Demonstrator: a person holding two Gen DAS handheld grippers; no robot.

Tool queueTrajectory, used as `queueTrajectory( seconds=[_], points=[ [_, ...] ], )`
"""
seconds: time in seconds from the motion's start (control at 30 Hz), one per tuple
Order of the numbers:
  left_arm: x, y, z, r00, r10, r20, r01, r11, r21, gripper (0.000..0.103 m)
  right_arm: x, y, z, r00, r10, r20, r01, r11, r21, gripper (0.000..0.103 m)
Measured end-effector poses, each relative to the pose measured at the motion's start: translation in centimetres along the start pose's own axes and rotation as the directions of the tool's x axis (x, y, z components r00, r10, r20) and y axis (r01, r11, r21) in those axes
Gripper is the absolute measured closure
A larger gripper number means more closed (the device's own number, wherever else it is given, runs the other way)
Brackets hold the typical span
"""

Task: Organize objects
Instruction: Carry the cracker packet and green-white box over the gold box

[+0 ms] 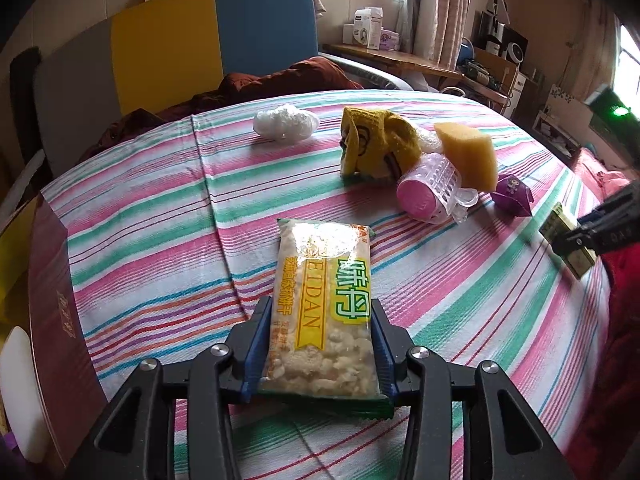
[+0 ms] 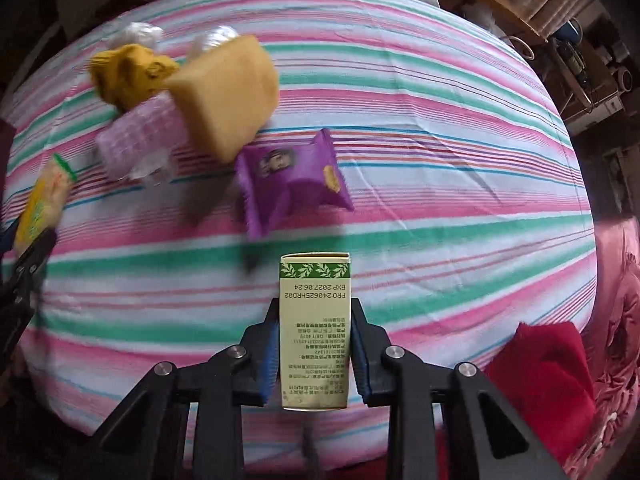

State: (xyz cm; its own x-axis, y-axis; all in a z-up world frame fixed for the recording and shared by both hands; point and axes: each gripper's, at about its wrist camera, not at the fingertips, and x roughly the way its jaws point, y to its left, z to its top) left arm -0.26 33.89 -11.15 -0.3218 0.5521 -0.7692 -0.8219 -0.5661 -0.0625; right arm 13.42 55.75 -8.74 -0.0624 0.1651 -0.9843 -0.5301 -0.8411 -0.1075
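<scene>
Left gripper clamped on a clear snack packet, blue pads pressing both long edges, packet jutting forward above the striped bedsheet. Readable on the packet: a yellow band with "EIDAN" in capitals, large green Chinese characters beside it, pale puffed pieces showing through the film. Right gripper pinched tight on a small cream carton, jaws flat against its two narrow sides, carton held out over the sheet. Printed on the carton, upside down to the camera: "PRO:240625HRD02" and "EXP:2027 06 24", a green leaf-pattern band at the far end, smaller Chinese text below too fine to read. Ahead on the sheet, a loose cluster: mustard-yellow knit cloth with a cartoon face, pink plastic hair roller lying just beside it, yellow sponge block leaning on the roller. Purple snack pouch near the sponge, a cartoon figure and a biscuit pictured on it, lettering too blurred to make out. Crumpled white plastic bag further back, apart from the cluster. Dark red box at the left edge with gold lettering, not legible. From the left wrist view, the right gripper and its carton visible at the far right edge; from the right wrist view, the packet and left gripper at the far left, motion-blurred.
</scene>
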Motion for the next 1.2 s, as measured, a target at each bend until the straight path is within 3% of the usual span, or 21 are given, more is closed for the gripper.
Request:
queueTrajectory(
  seconds=[0.17, 0.33, 0.47, 0.6, 0.77, 0.93, 1.07, 1.2],
  points=[
    [-1.5, 0.5, -0.3, 0.998, -0.060, -0.013, 0.060, 0.997, -0.049, 0.058, -3.0, 1.2, -2.3, 0.987, 0.121, 0.105, -0.122, 0.993, -0.004, 0.074],
    [-5.9, 0.6, -0.2, 0.995, -0.080, 0.067, 0.084, 0.995, -0.055, 0.057, -5.1, 4.7, -2.1, 0.964, 0.192, 0.184, -0.188, 0.981, -0.041, 0.074],
    [-9.9, 2.3, 0.5, 0.989, -0.056, 0.139, 0.071, 0.992, -0.103, 0.057, -7.6, 9.1, -2.4, 0.939, 0.254, 0.233, -0.238, 0.967, -0.096, 0.074],
    [-13.7, 5.7, 0.4, 0.980, 0.029, 0.197, 0.006, 0.984, -0.176, 0.057, -9.1, 14.0, -0.7, 0.904, 0.341, 0.257, -0.302, 0.936, -0.179, 0.074],
    [-17.2, 11.9, -1.4, 0.970, 0.164, 0.179, -0.099, 0.941, -0.324, 0.057, -10.9, 22.0, 0.2, 0.867, 0.431, 0.248, -0.346, 0.881, -0.324, 0.074],
    [-19.2, 18.2, -4.2, 0.947, 0.302, 0.111, -0.228, 0.874, -0.430, 0.057, -12.0, 29.5, 0.4, 0.850, 0.480, 0.216, -0.349, 0.821, -0.452, 0.074],
    [-19.5, 22.2, -6.7, 0.933, 0.357, 0.036, -0.292, 0.813, -0.504, 0.057, -11.7, 34.5, 0.5, 0.862, 0.476, 0.173, -0.330, 0.787, -0.522, 0.074],
    [-18.9, 23.7, -8.3, 0.933, 0.361, -0.015, -0.315, 0.794, -0.519, 0.057, -10.0, 38.0, 0.6, 0.884, 0.452, 0.121, -0.311, 0.760, -0.571, 0.074]
  ],
)
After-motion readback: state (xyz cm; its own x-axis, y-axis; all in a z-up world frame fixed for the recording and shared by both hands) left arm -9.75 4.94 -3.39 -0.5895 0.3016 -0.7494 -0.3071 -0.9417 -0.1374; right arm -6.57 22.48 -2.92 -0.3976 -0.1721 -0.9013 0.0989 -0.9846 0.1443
